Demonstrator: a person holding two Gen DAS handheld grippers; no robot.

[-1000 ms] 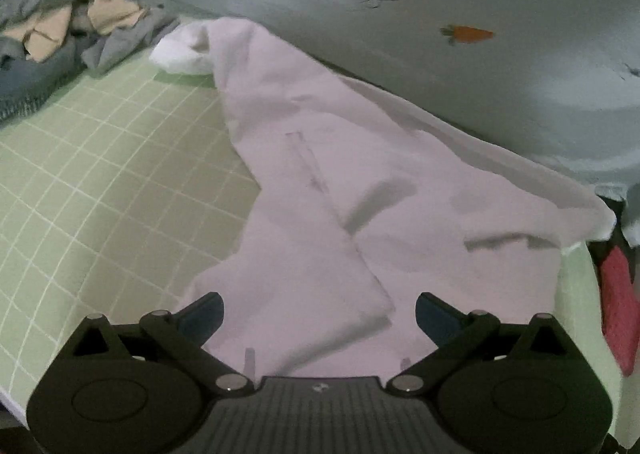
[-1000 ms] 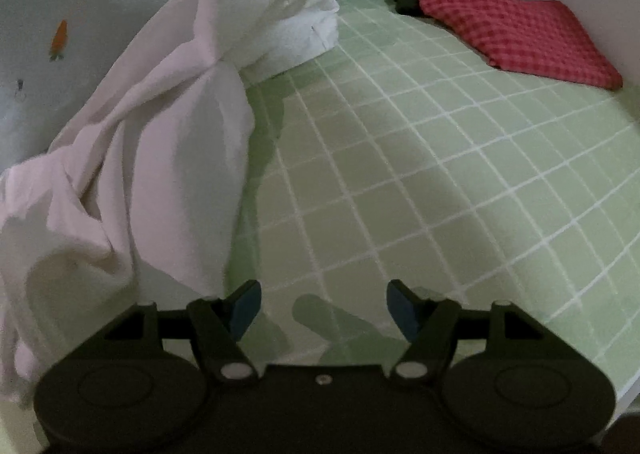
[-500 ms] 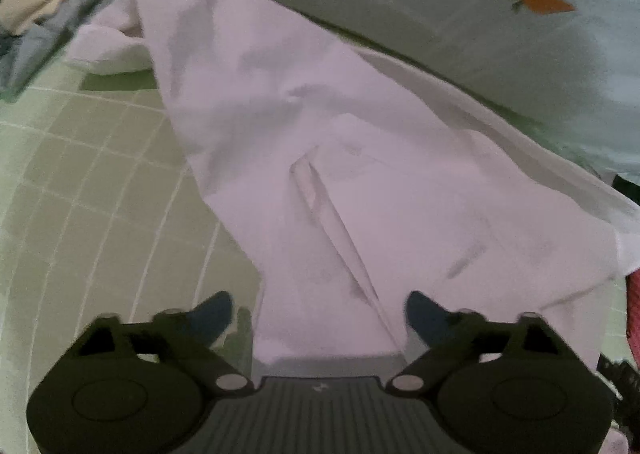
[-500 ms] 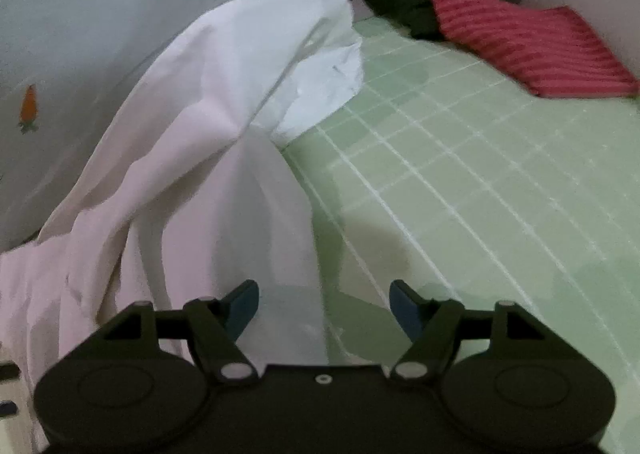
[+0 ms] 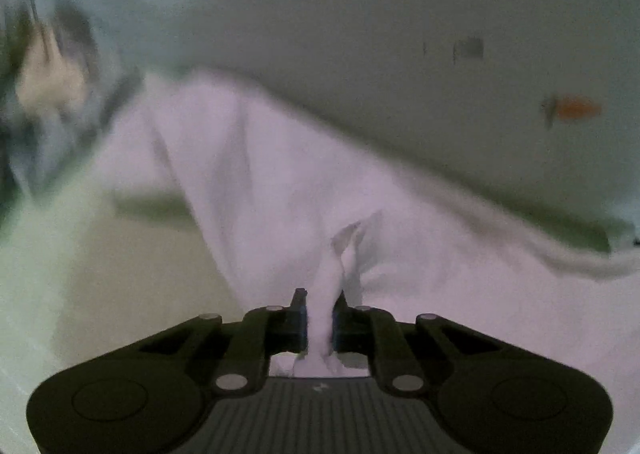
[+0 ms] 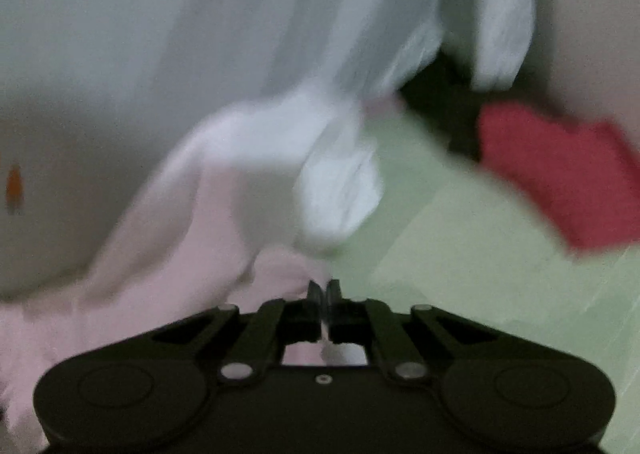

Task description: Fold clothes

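Both of your claws have clamped onto the white garment (image 5: 304,189) within the last half second, and the fold can now begin in earnest. In the left wrist view, your left claw (image 5: 319,318) pinches a bunched ridge of cloth that stands up between its narrow jaws, where a moment ago those jaws stood wide over flat fabric. In the right wrist view, your right claw (image 6: 323,296) is drawn almost fully together with a thin edge of the same garment (image 6: 256,173) apparently caught between the tips; the blur makes the exact bite hard to confirm. Half a second earlier it hung open just beside the cloth. The garment lies on the green gridded mat (image 6: 460,254), heaped against the pale sheet with the carrot print (image 5: 572,109) behind it. Both views are now smeared by motion, unlike the sharper earlier frames, suggesting that you are already lifting or pulling. The red folded cloth (image 6: 560,169) sits well apart at the far right, and a grey and beige pile (image 5: 52,81) lies far left. Judging from this, the task is at its start: two corners seized, nothing folded yet, and the garment needs spreading flat first.
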